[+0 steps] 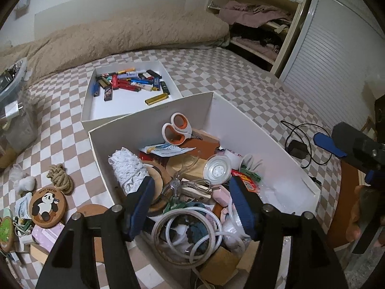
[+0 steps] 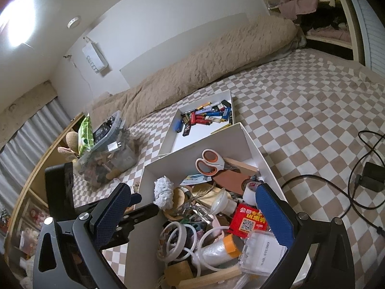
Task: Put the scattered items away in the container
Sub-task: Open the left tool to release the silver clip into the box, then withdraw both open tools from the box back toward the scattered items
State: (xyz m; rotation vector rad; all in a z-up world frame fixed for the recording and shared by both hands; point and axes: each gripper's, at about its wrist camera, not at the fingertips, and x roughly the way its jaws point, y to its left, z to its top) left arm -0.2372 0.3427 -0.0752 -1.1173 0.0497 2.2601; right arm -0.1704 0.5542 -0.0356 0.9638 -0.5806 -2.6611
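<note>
A white cardboard box (image 1: 154,122) (image 2: 182,159) on the checkered bed holds several items: orange-handled scissors (image 1: 176,128) (image 2: 211,163), a white cloth roll (image 1: 128,168), tape rings (image 1: 187,233) and a red packet (image 2: 249,221). My left gripper (image 1: 192,204) is open and empty above the box's near end. My right gripper (image 2: 192,214) is open and empty over the box; it also shows in the left wrist view (image 1: 336,142). Scattered left of the box lie a panda coaster (image 1: 47,206), a rope knot (image 1: 61,178) and a cork coaster (image 1: 92,210).
A second white box (image 1: 96,110) (image 2: 168,142) behind holds several lighters. A clear jar (image 1: 14,118) (image 2: 108,154) stands at the left. A black charger with cable (image 1: 297,148) (image 2: 371,177) lies to the right. A beige duvet (image 1: 120,36) lines the wall.
</note>
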